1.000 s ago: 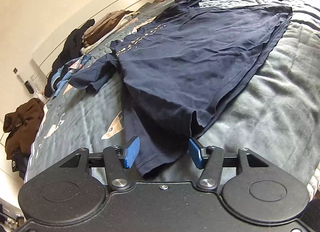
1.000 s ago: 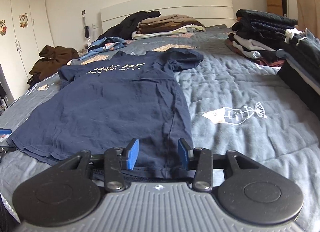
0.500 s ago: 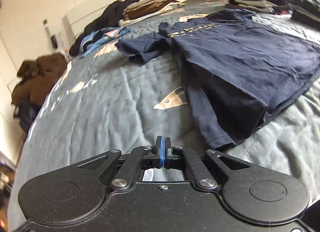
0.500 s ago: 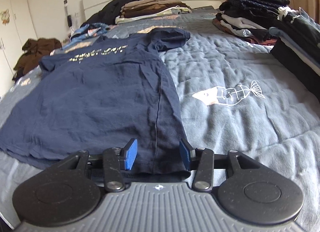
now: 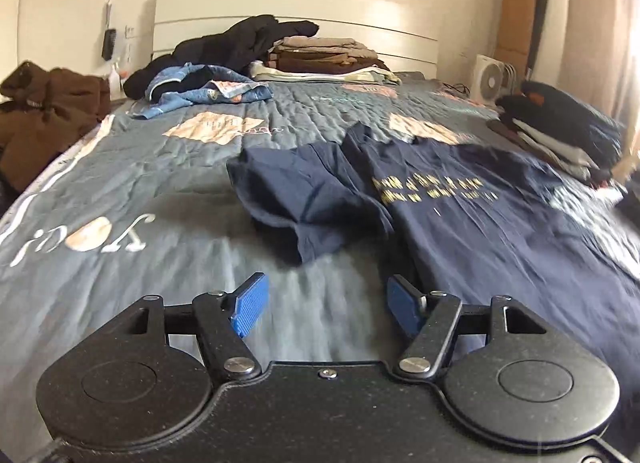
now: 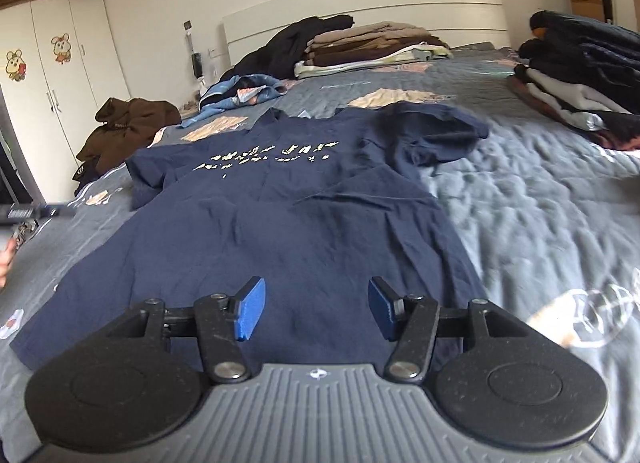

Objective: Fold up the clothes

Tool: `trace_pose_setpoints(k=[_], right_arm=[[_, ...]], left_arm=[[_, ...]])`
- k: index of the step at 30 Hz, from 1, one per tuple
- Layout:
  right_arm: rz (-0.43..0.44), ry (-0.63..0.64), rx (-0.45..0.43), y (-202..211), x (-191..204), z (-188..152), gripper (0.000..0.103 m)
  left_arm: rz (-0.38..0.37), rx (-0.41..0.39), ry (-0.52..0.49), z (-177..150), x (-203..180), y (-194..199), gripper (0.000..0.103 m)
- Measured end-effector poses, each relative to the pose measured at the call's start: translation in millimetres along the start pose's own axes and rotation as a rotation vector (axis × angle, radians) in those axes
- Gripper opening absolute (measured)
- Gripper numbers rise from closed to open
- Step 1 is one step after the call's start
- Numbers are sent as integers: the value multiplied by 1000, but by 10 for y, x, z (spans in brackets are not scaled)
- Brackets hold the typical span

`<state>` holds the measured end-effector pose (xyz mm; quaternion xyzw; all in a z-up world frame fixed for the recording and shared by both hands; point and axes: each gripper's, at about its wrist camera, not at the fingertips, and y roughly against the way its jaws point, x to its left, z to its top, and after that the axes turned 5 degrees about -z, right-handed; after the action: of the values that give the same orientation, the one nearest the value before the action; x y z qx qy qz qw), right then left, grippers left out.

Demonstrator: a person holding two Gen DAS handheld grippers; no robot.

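The left tool (image 5: 327,305) has a speckled black body with 2 round discs, black linkage arms, silver screws and ribbed blue pads (image 5: 250,305). The right tool (image 6: 316,309) matches, with a ribbed grey housing bearing a small emblem.

The navy cotton-like T-shirt (image 6: 304,219) is matt, soft and lightly creased, its pale chest lettering flat like print. Under it, the grey-blue quilted bedspread (image 6: 532,199) looks puckered and dull, with printed patches. At lower centre, the left gripper (image 5: 327,305) has speckled matt black plastic arms, shiny metal pivot screws and ribbed blue pads; the right gripper (image 6: 316,309) matches, on a ridged grey plastic body. The white headboard (image 5: 404,37), upper centre, is smooth and satiny.
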<state>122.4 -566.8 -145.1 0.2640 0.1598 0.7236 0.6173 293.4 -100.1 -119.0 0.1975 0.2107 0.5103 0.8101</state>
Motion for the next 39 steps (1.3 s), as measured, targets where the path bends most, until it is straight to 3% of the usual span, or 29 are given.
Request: trace_pose_setpoints(k=[3, 9, 11, 12, 16, 19, 21, 26, 32, 33, 35, 36, 37, 39], right_arm=[[38, -54, -22, -108, -37, -8, 56], [74, -105, 16, -324, -75, -10, 57], [78, -105, 15, -376, -74, -3, 57], [82, -107, 15, -399, -79, 1, 57], [87, -122, 19, -473, -89, 4, 57], [89, -122, 29, -528, -83, -8, 57], [91, -121, 39, -544, -72, -23, 57], [96, -116, 48, -567, -66, -44, 57], [88, -100, 68, -611, -73, -84, 57], [88, -99, 68, -610, -72, -85, 57], [89, -98, 68, -599, -74, -80, 57], [89, -98, 69, -591, -77, -77, 57], [89, -99, 67, -578, -79, -72, 57], [92, -107, 61, -554, -88, -54, 57]], left_arm=[[-2, 11, 19, 154, 155, -371, 64], [-44, 82, 121, 193, 421, -958, 63], [-61, 62, 139, 181, 461, -1036, 41], [-68, 60, 145, 184, 474, -1073, 15], [-64, 94, 129, 245, 498, -1164, 5], [-23, 45, 94, 355, 558, -1066, 4], [21, -1, 95, 483, 673, -952, 4], [130, -21, 79, 808, 1048, -773, 4], [123, 108, 72, 751, 1124, -763, 9], [116, 127, 78, 718, 1121, -742, 14], [93, 142, 98, 619, 1090, -645, 34], [78, 134, 115, 550, 1060, -561, 51], [54, 123, 127, 466, 998, -471, 59], [-16, 126, 120, 292, 812, -326, 59]])
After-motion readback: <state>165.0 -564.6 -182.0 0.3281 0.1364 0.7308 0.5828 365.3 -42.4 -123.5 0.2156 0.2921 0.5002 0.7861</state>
